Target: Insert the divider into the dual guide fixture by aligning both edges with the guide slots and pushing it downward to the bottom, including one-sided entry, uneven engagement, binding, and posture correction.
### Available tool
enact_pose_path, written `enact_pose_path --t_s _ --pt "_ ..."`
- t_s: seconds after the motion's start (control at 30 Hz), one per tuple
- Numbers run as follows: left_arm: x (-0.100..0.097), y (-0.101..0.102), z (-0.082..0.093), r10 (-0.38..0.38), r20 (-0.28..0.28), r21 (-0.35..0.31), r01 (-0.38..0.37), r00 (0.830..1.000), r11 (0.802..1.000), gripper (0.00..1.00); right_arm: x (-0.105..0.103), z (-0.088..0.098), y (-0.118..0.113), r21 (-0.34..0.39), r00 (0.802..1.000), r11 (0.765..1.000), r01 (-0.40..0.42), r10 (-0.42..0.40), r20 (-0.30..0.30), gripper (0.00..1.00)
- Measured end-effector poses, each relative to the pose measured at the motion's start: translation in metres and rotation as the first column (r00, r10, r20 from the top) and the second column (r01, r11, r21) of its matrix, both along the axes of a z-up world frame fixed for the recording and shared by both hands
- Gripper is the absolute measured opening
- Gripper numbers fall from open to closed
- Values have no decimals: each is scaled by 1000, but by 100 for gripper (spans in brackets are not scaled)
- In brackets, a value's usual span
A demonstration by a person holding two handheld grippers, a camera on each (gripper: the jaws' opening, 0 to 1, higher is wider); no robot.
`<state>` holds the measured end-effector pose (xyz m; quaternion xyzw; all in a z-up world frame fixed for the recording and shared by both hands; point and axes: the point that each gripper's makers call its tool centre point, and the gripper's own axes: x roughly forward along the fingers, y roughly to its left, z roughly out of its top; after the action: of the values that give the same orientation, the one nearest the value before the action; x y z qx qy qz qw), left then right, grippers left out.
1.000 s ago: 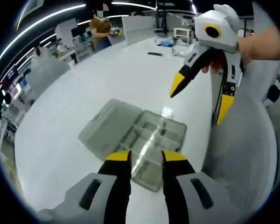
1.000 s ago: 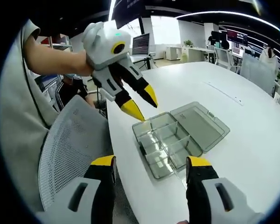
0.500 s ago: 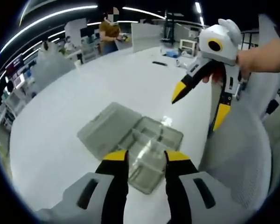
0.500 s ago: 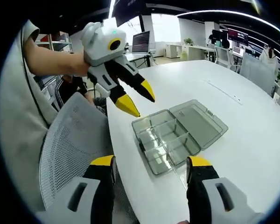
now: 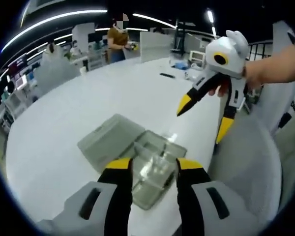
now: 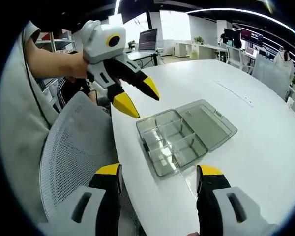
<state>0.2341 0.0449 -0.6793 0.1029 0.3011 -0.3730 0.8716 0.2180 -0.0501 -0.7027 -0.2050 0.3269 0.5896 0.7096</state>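
The divider (image 6: 183,141) stands among the compartments of the clear fixture box (image 6: 179,140), lid flat open, on the white table (image 6: 246,132). Your left gripper (image 6: 135,97) hovers just above its near corner, jaws parted and empty. Your right gripper (image 6: 160,173) hangs wide open, nearer the table edge.

A large white table (image 6: 265,147) with a rounded edge carries an open, clear grey compartment box (image 6: 174,142), its lid (image 6: 206,118) laid flat on the tabletop beside the divided tray. The box sits near the table's edge. In the left gripper view, a small dark object (image 5: 166,75) and some blurred items (image 5: 179,64) lie at the table's far end.
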Motion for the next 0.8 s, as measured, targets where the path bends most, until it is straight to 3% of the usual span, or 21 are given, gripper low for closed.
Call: enact_pose_path --t_s 0.8 --pt "-4 -8 7 21 32 -71 -19 999 997 43 23 -20 -20 -75 1000 997 5 -5 -6 57"
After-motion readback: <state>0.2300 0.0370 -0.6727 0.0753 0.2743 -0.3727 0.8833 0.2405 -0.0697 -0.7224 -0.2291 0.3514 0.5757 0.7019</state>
